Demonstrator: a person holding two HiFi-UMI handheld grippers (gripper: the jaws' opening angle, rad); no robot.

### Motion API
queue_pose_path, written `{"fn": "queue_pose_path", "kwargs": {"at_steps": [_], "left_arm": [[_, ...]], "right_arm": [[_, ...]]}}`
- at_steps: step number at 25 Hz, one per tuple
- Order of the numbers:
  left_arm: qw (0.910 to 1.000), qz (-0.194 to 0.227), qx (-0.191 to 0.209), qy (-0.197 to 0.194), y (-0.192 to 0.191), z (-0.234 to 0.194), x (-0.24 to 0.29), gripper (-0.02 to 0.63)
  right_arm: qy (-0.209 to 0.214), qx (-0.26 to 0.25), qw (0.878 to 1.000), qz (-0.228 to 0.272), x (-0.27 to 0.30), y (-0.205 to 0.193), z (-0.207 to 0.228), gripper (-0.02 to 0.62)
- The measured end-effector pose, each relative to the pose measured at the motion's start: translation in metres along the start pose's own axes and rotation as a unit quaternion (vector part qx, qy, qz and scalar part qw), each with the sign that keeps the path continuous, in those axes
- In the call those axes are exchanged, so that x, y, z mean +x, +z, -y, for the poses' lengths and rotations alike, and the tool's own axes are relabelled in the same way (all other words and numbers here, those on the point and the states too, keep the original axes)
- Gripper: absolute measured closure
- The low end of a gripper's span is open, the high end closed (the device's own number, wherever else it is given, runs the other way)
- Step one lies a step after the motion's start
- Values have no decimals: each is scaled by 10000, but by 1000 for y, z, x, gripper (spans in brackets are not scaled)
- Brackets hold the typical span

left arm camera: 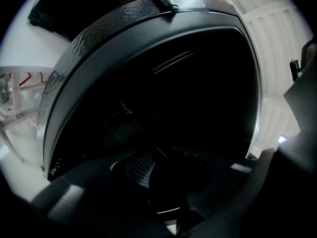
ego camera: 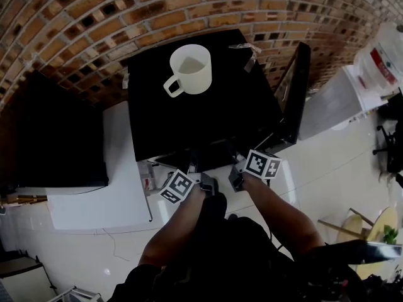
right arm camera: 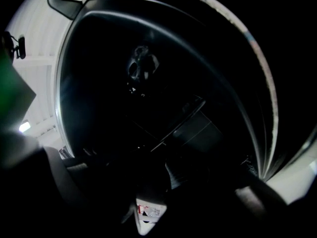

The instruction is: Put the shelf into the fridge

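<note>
Both grippers sat at the open front of the black fridge (ego camera: pixel 208 115), which carried 1 white mug (ego camera: pixel 191 69) on top. The left gripper (left arm camera: pixel 158 185) and right gripper (right arm camera: pixel 166 182) each appeared closed on the front edge of the shelf (right arm camera: pixel 195 130). The shelf lay flat inside the dark cavity. Detail there was poorly lit.

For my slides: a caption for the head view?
Left gripper and right gripper reach toward the open black fridge, white mug on top.
</note>
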State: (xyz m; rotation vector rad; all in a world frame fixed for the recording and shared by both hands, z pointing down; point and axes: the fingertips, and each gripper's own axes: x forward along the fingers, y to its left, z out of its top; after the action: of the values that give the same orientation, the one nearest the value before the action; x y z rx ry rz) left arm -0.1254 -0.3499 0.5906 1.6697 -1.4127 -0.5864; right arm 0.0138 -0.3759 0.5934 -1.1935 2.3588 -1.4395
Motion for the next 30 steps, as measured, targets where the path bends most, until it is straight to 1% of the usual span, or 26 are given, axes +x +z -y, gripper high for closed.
{"fn": "queue_pose_path", "kwargs": {"at_steps": [2, 5, 8, 11, 13, 14, 15, 17, 18, 20, 22, 23, 27, 28, 30], "left_arm": [[9995, -21, 287, 114, 3, -2, -1, 523], [9988, -108, 439, 170, 2, 0, -3, 521], [9987, -128, 481, 54, 1, 8, -7, 491], [9987, -153, 475, -143, -3, 19, -11, 489], [9979, -237, 547, -264, -9, 29, -16, 489], [9969, -281, 662, -330, -11, 35, -20, 503], [9954, -320, 809, -413, -12, 41, -24, 533], [9917, -378, 1058, -623, -16, 57, -35, 555], [9902, -387, 1132, -722, -16, 65, -41, 561], [9873, -362, 1284, -857, -17, 81, -55, 602], [9810, -336, 1630, -1002, -21, 100, -71, 603], [9757, -349, 1862, -1104, -25, 111, -79, 603], [9470, -570, 2814, -1439, -47, 151, -112, 603], [9416, -618, 2963, -1477, -51, 158, -119, 603], [9371, -683, 3089, -1478, -57, 167, -132, 603]], "right_arm": [[-48, 2, 10000, -9, -6, -4, 2, 497], [-20, -14, 10000, 35, -17, -6, 1, 500], [54, -57, 9999, 72, -29, -6, -3, 505], [123, -63, 9998, 127, -42, -4, -7, 505], [152, -145, 9997, 155, -52, -3, -10, 505], [165, -222, 9995, 177, -57, -3, -12, 505], [182, -315, 9991, 212, -64, -3, -15, 505], [216, -559, 9976, 334, -78, 0, -22, 508], [235, -693, 9965, 411, -86, 2, -26, 509], [289, -926, 9938, 541, -104, 7, -34, 509], [351, -1126, 9910, 640, -124, 10, -41, 511], [388, -1212, 9895, 678, -136, 11, -44, 511], [489, -1509, 9842, 790, -177, 11, -58, 517], [487, -1593, 9827, 805, -185, 11, -61, 522], [498, -1776, 9797, 784, -201, 10, -69, 534]]}}
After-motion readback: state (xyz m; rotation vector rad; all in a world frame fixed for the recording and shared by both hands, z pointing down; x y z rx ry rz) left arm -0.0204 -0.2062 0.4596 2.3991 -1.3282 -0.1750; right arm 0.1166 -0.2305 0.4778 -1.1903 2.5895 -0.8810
